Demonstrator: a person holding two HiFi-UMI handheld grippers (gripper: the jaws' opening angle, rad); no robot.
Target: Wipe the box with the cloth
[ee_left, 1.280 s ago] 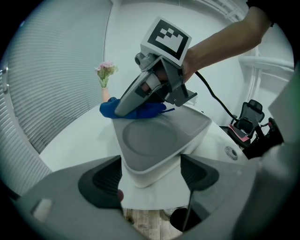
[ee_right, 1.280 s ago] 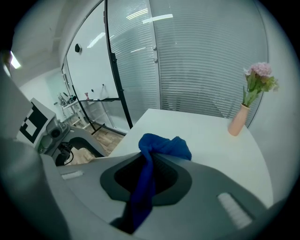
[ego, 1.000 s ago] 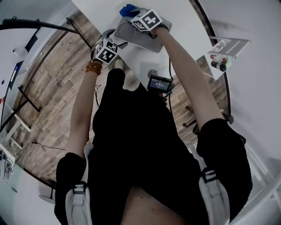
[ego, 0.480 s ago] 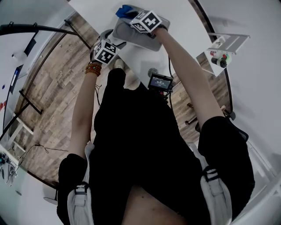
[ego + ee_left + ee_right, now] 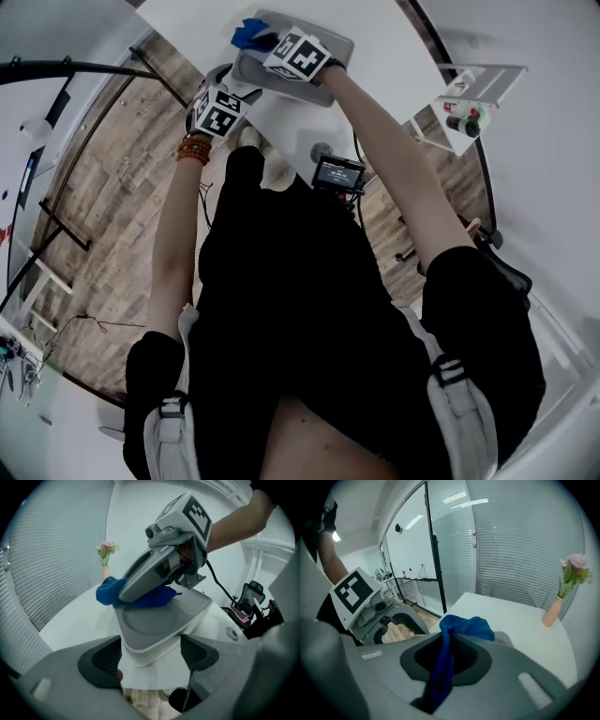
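A grey box (image 5: 323, 52) with a white base (image 5: 159, 634) stands at the near corner of the white table (image 5: 394, 37). My right gripper (image 5: 274, 42) lies on the box's top, shut on a blue cloth (image 5: 248, 32). In the right gripper view, the cloth (image 5: 466, 624) bunches past the jaws and a strand of it runs back between them. Seen in the left gripper view, the cloth (image 5: 110, 591) is pressed onto the lid under the right gripper (image 5: 154, 571). My left gripper (image 5: 151, 657) has its pads (image 5: 101, 660) against both sides of the box's near corner.
A pink vase with flowers (image 5: 555, 606) stands far back on the table. A small screen device (image 5: 339, 174) hangs below the table's near edge. A white shelf with small items (image 5: 473, 98) is at the right. Wood floor (image 5: 112, 187) lies to the left.
The right gripper with the cloth has slid a little toward the box's left far corner. The left gripper stays at the box's near corner.
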